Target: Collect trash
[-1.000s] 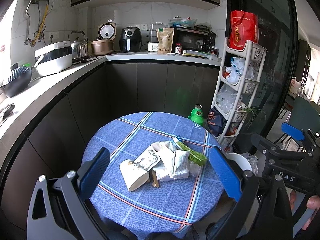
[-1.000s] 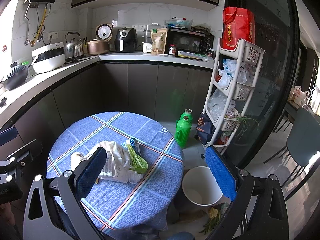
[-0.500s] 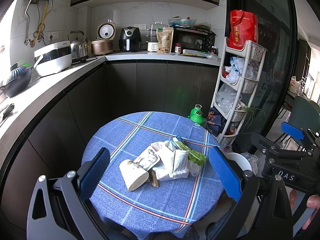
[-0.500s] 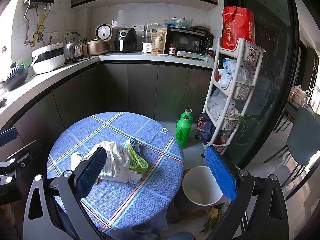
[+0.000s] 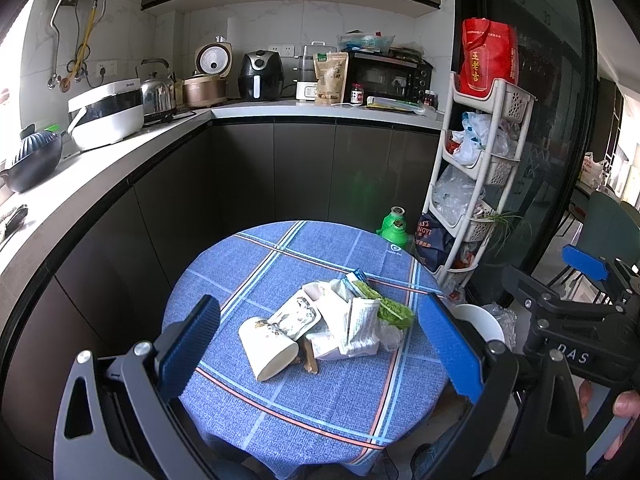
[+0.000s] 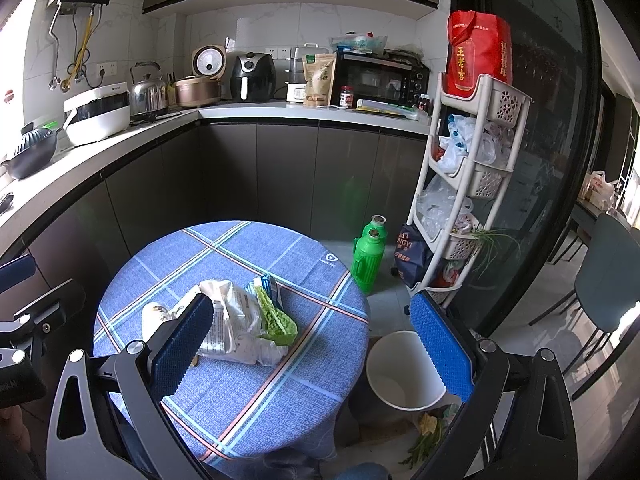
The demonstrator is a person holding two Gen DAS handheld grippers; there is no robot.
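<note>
A heap of trash lies in the middle of a round table with a blue checked cloth (image 5: 280, 400): a tipped white paper cup (image 5: 267, 348), a printed lid (image 5: 295, 317), crumpled white wrappers (image 5: 356, 330) and a green wrapper (image 5: 394, 311). The wrappers (image 6: 236, 328) and the green wrapper (image 6: 276, 320) also show in the right wrist view. A white bin (image 6: 404, 372) stands on the floor right of the table. My left gripper (image 5: 320, 350) is open and empty, held above the table's near side. My right gripper (image 6: 310, 350) is open and empty, above the table's right edge.
A green thermos (image 6: 368, 256) and a white storage rack (image 6: 468, 184) stand on the floor beyond the table. Vegetable scraps (image 6: 426, 436) lie by the bin. An L-shaped counter (image 5: 132, 140) with appliances runs along the left and back. A chair (image 6: 608, 276) stands at right.
</note>
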